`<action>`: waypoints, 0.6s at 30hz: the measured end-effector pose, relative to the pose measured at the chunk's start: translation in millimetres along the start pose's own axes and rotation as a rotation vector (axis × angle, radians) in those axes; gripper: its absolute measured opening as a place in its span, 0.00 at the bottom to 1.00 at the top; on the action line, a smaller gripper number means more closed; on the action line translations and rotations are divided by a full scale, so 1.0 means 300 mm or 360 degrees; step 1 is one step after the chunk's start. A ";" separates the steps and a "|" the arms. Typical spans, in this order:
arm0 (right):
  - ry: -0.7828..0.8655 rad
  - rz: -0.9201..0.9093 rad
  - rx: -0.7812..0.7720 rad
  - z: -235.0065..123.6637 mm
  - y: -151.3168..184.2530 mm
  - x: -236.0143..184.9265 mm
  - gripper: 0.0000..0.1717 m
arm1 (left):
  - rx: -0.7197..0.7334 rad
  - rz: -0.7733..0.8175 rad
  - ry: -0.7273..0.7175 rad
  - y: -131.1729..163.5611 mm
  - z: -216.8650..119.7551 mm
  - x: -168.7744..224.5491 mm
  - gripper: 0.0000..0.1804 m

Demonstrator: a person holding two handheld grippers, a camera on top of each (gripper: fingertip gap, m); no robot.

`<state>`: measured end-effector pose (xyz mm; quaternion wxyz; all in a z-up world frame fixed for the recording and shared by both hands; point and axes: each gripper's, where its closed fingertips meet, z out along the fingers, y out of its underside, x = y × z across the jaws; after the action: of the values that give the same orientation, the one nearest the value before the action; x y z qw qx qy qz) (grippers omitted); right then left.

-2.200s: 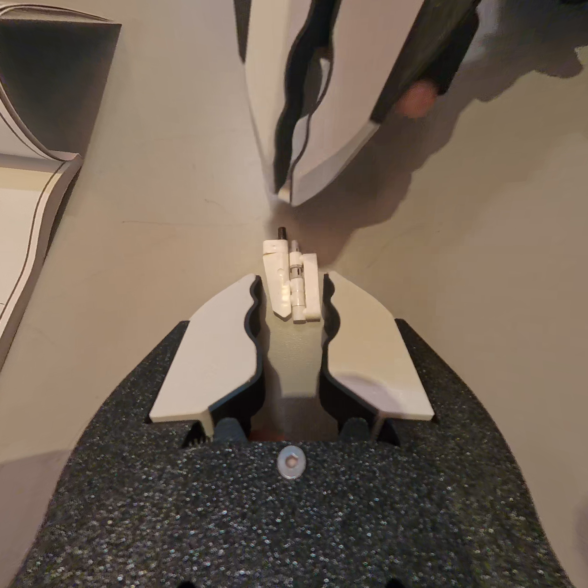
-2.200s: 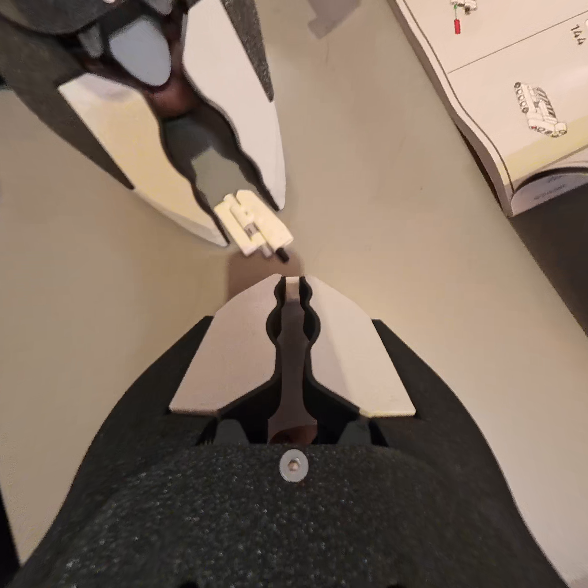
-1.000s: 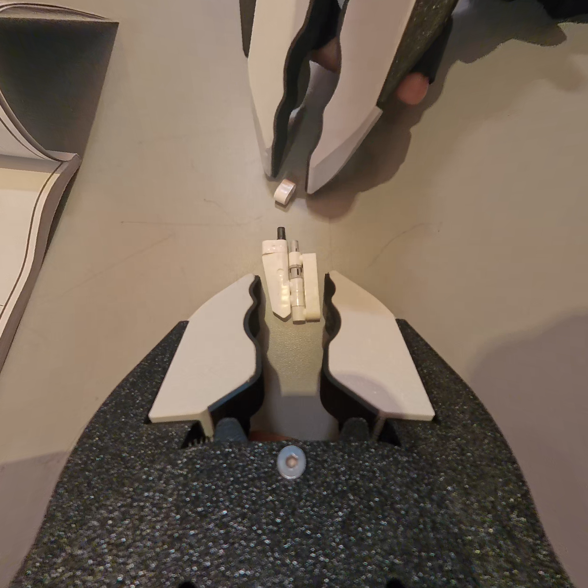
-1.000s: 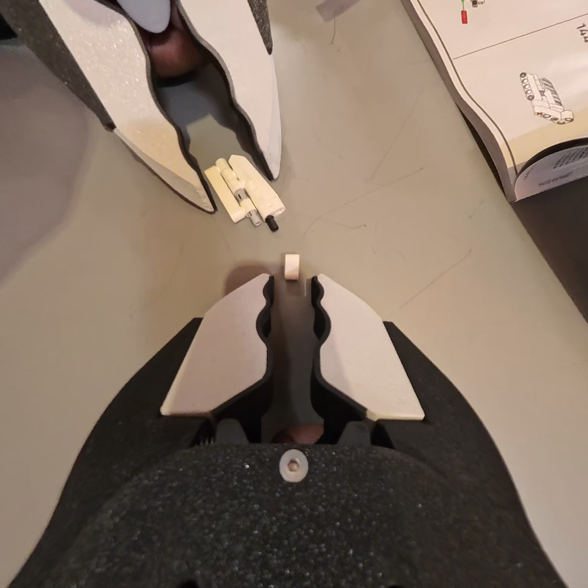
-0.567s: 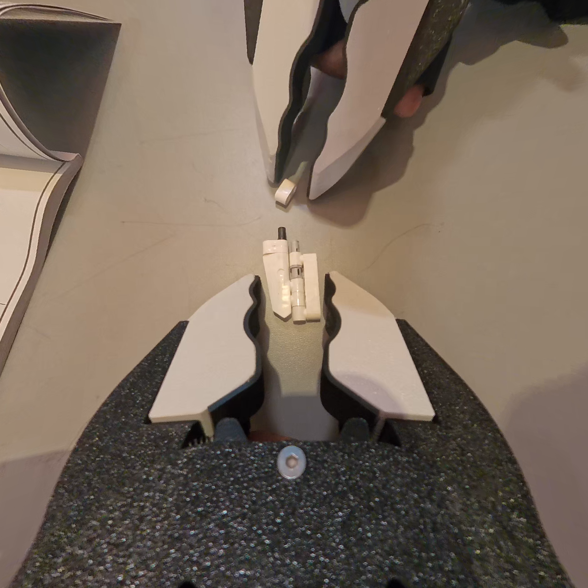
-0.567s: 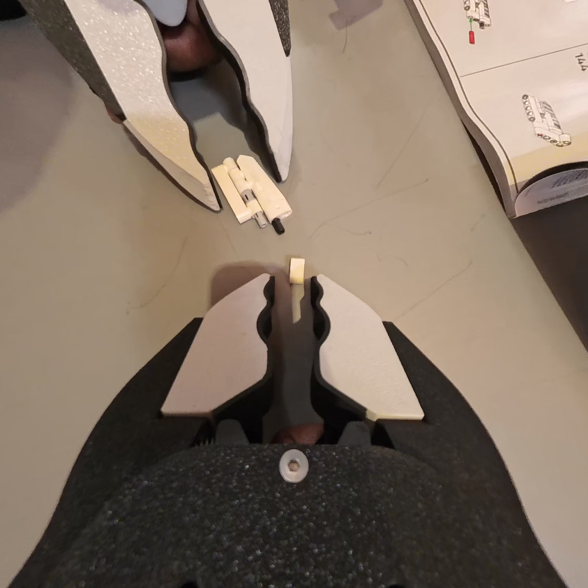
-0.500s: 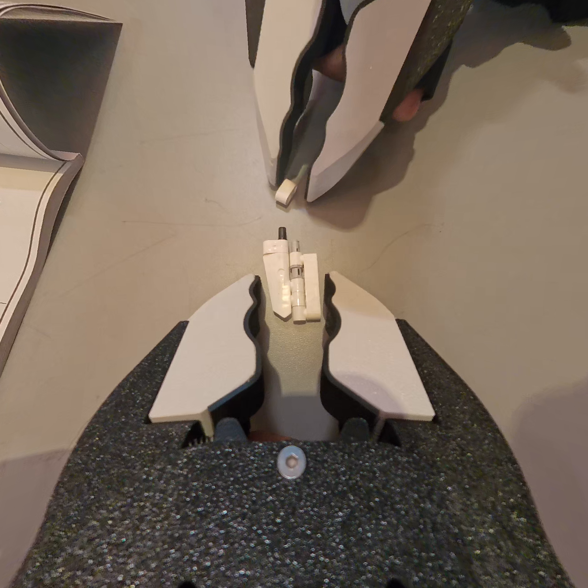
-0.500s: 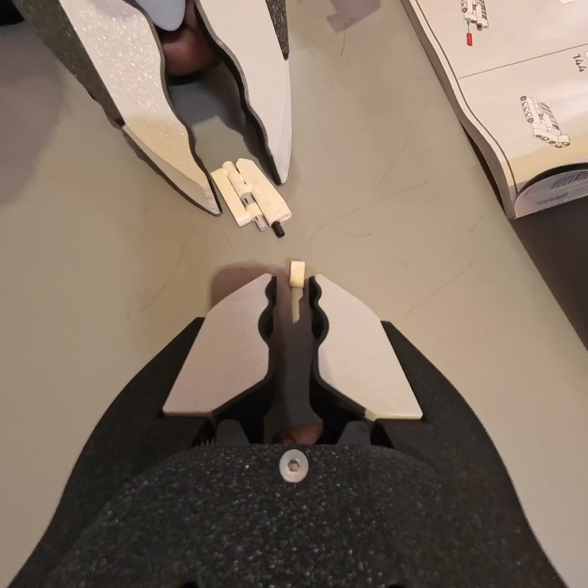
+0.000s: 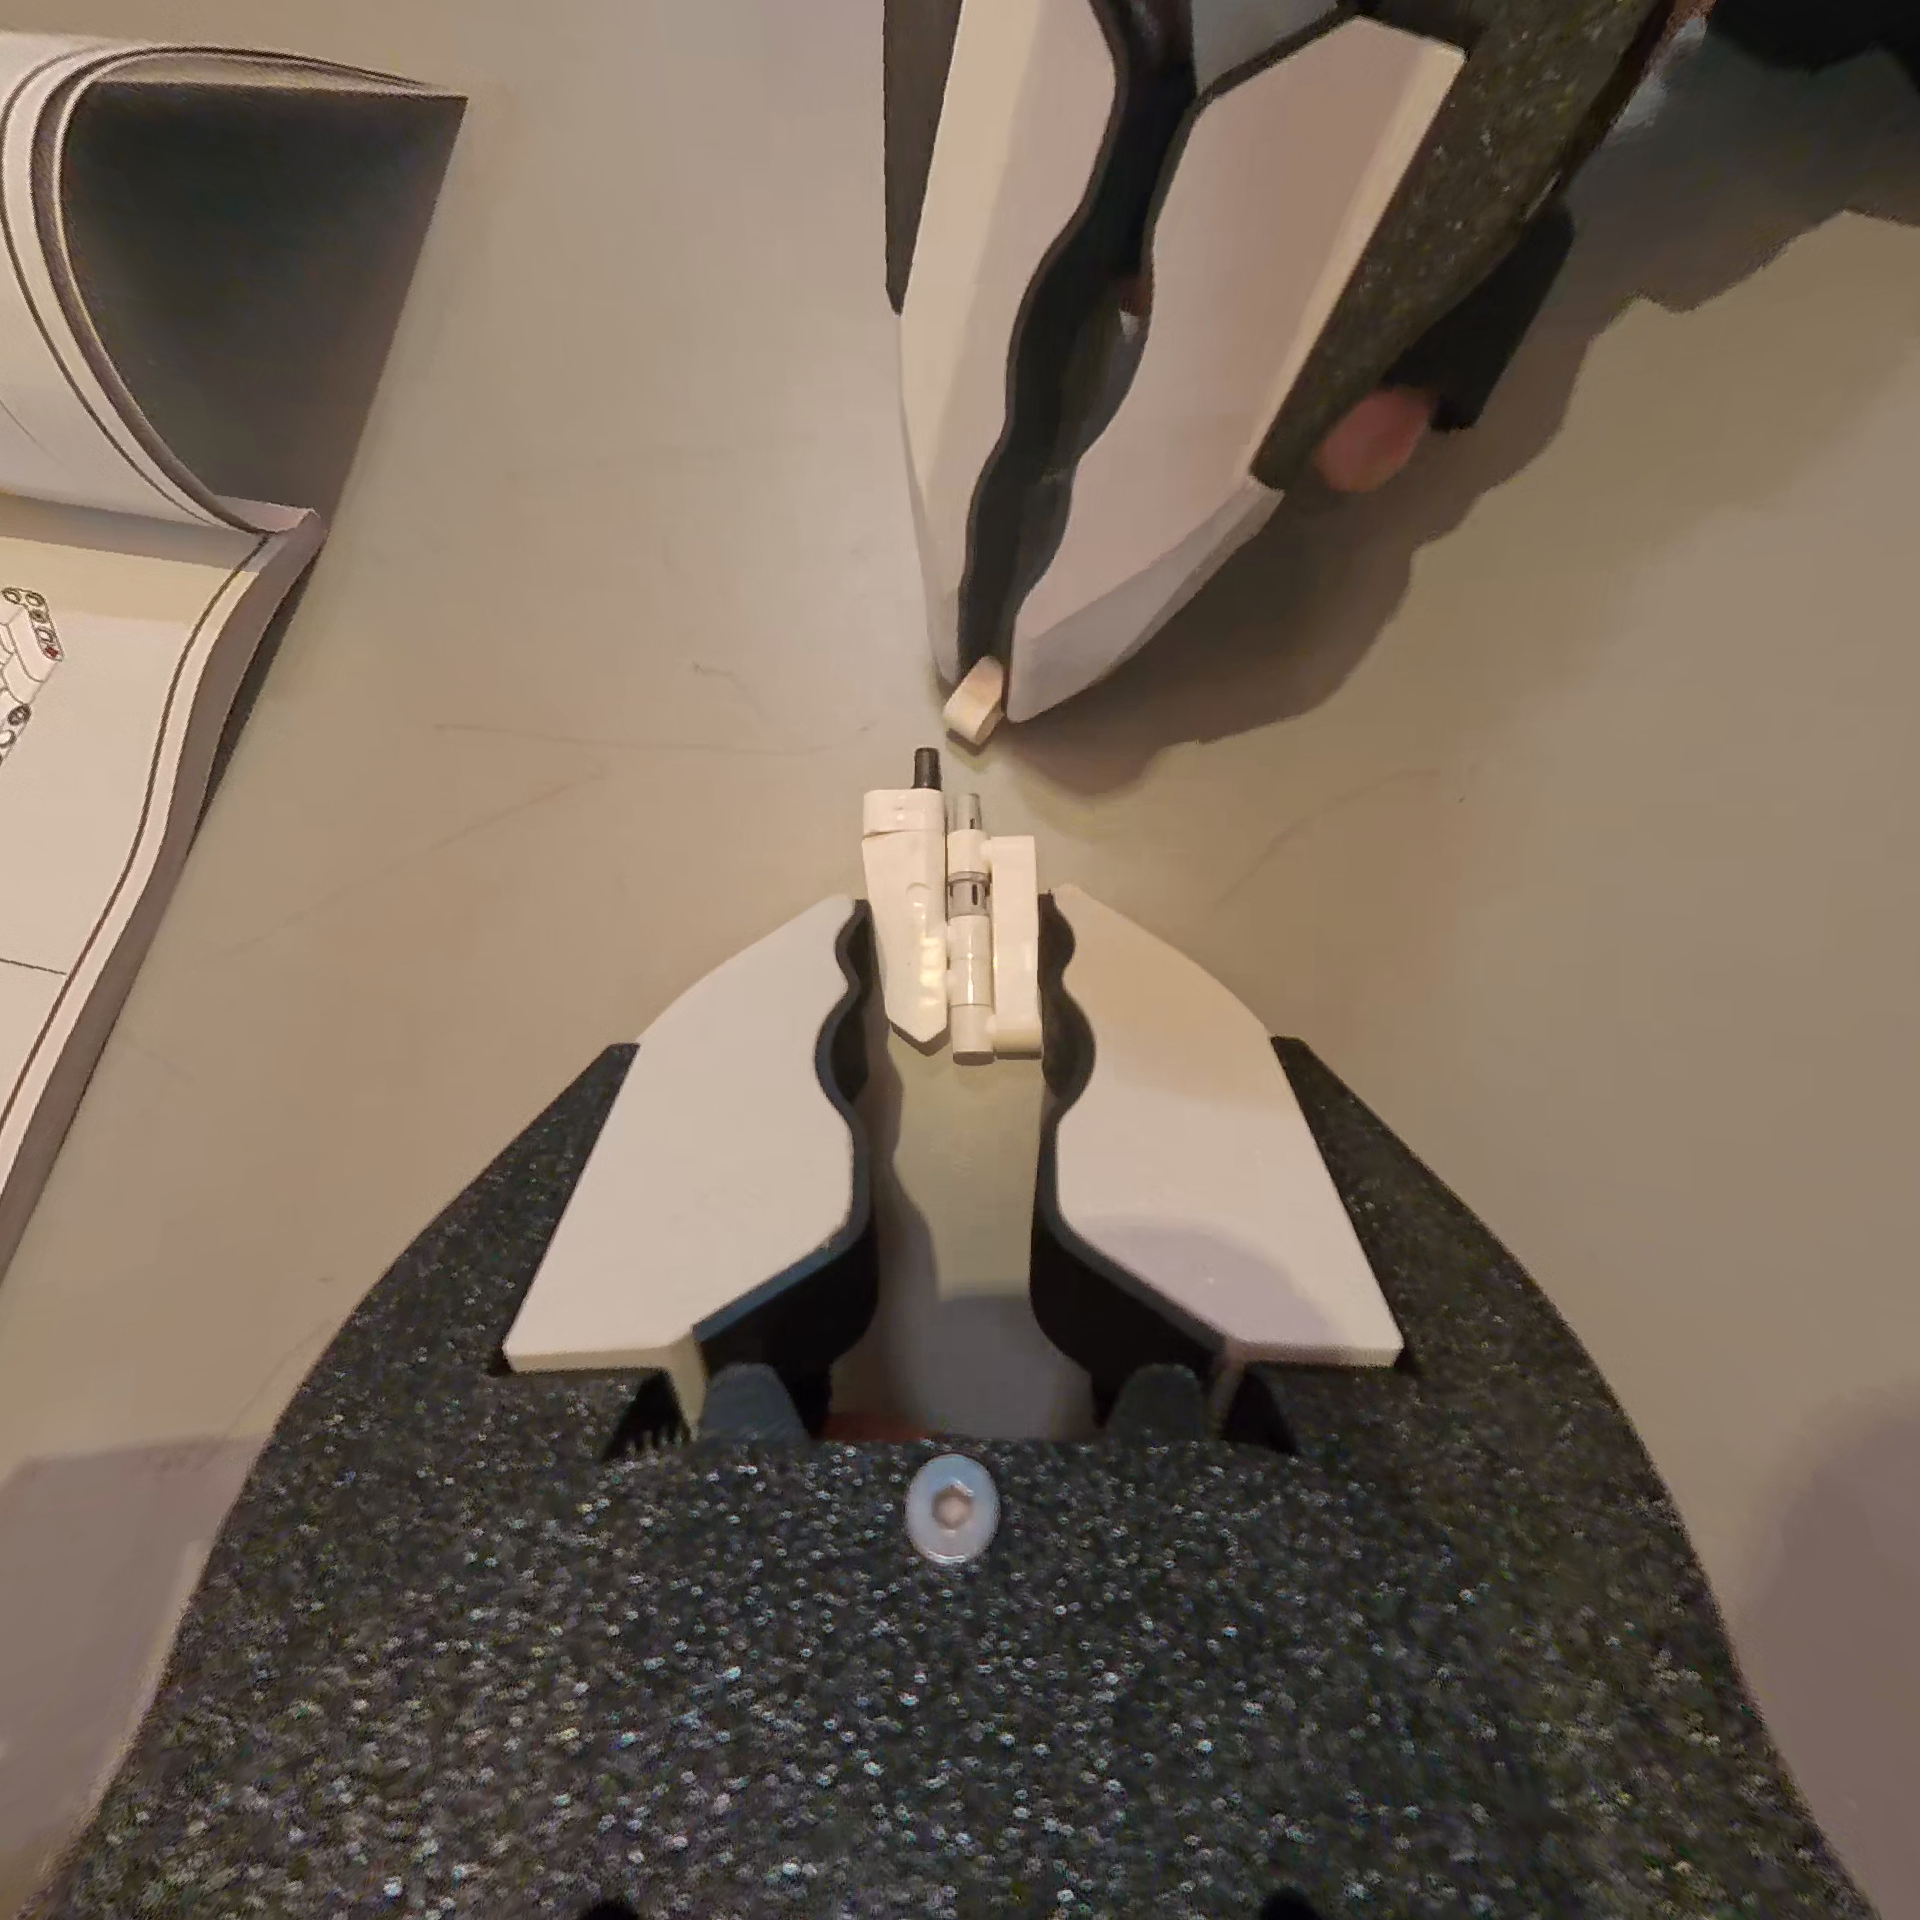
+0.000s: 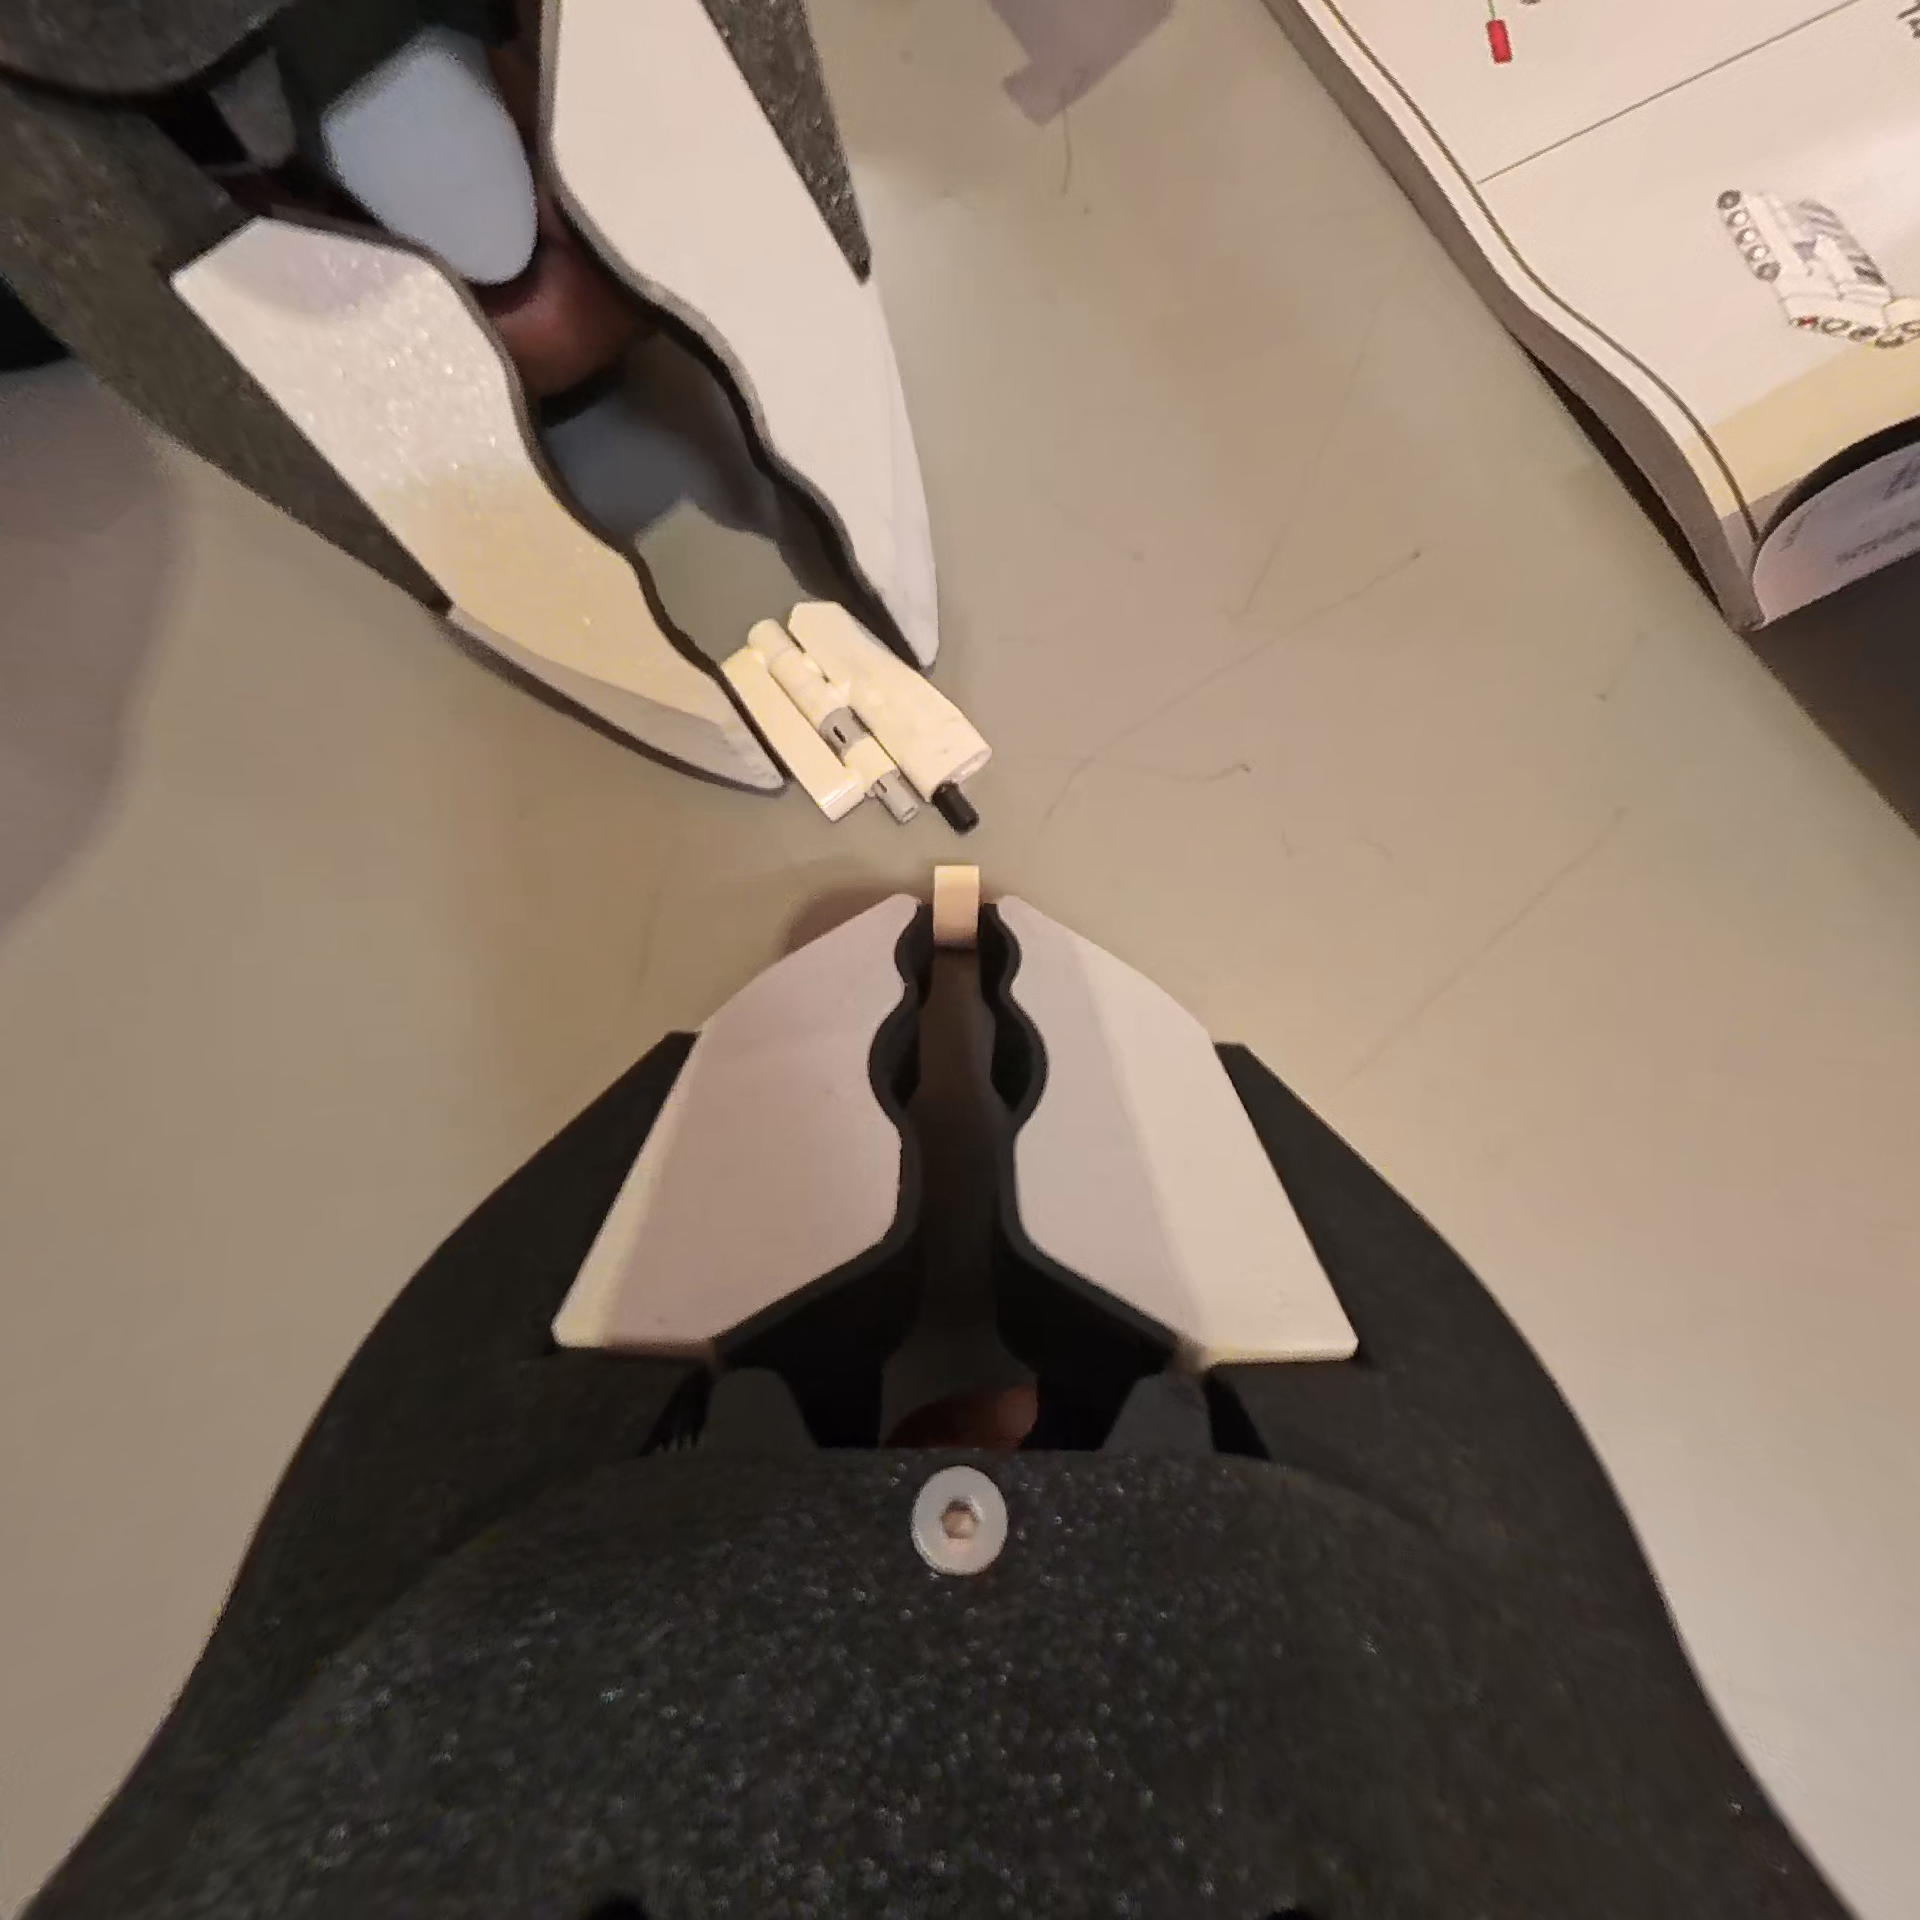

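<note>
My left gripper (image 9: 954, 914) is shut on a white brick assembly (image 9: 951, 925) with a black pin sticking out of its far end; both pads touch its sides, low over the table. It also shows in the right wrist view (image 10: 862, 717), between the left fingers (image 10: 904, 582). My right gripper (image 10: 954, 920) is shut on a small cream piece (image 10: 954, 904), which sticks out past its fingertips. In the left wrist view the right gripper (image 9: 987, 675) holds this piece (image 9: 975, 701) just beyond the assembly's pin end.
An open instruction booklet lies at the table's edge, on the left in the left wrist view (image 9: 94, 748) and at the upper right in the right wrist view (image 10: 1662, 260). The beige table (image 10: 1351, 831) lies under both grippers. Left tips to right tips: about 4 cm.
My right gripper let go of the cream piece, left it standing on the table, then closed on it again. My left jaws narrowed onto the assembly. The two grippers have moved closer together.
</note>
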<state>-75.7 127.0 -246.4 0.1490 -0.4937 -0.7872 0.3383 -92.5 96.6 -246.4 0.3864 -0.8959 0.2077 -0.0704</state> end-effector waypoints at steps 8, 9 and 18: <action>0.0062 0.0147 0.0033 0.009 -0.022 -0.001 0.05 | -0.0010 -0.0106 -0.0107 -0.010 0.012 -0.007 0.17; 0.0076 0.0154 0.0034 0.011 -0.024 -0.001 0.05 | -0.0011 -0.0109 -0.0111 -0.010 0.012 -0.007 0.17; 0.0160 0.0161 0.0024 0.019 -0.027 0.006 0.04 | -0.0011 -0.0135 -0.0132 -0.010 0.012 -0.012 0.17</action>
<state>-85.1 124.0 -245.2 0.1748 -0.5481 -0.7502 0.3259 -93.8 102.2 -246.7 0.3882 -0.9074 0.1537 -0.0487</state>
